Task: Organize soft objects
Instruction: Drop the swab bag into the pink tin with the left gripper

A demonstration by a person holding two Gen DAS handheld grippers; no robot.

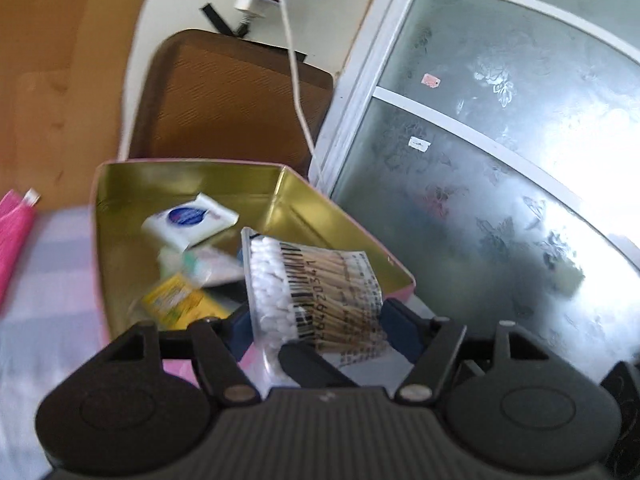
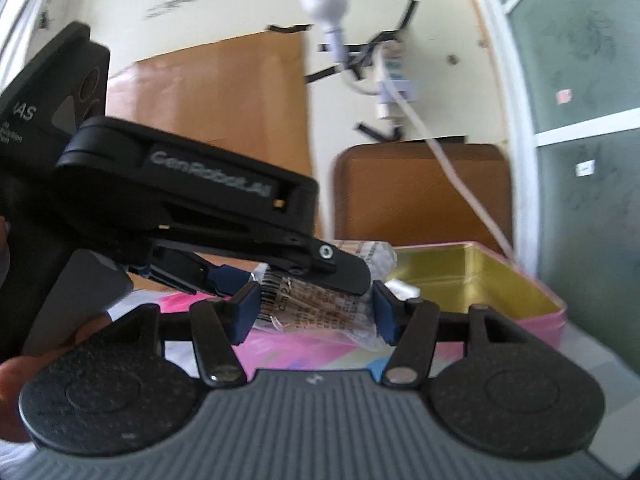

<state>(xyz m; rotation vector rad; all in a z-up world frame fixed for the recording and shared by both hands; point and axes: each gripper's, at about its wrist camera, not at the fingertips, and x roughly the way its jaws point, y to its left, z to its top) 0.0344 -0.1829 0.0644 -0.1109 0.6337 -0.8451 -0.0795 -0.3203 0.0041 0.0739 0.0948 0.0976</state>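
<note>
Far left in the left wrist view, a pink folded item (image 1: 14,232) lies on the striped cloth (image 1: 52,280), outside the tin and, as we read it, yet to be put away; what it is we cannot tell. Moving right, the gold-lined tin (image 1: 192,178) with its pink outside stands open on that cloth, and already it holds a white tissue pack (image 1: 188,220), a yellow packet (image 1: 180,300) and some pale wrappers between them, too blurred to name. So a fair part of the sorting looks done.

Next, the bag of cotton swabs (image 1: 316,292) hangs over the tin's near right corner, not yet inside. Our left claw (image 1: 316,328) has its blue pads narrow on either side of the bag, seemingly pinching it. In the right wrist view the same bag (image 2: 316,304) sits between the pads of our right claw (image 2: 314,308), which presses it at a medium width, while the other claw (image 2: 240,276) comes in from the left onto the bag's top. Both claws hold it, then.

What's left, we judge: lower the bag into the tin, let go, and fetch that pink item.
</note>
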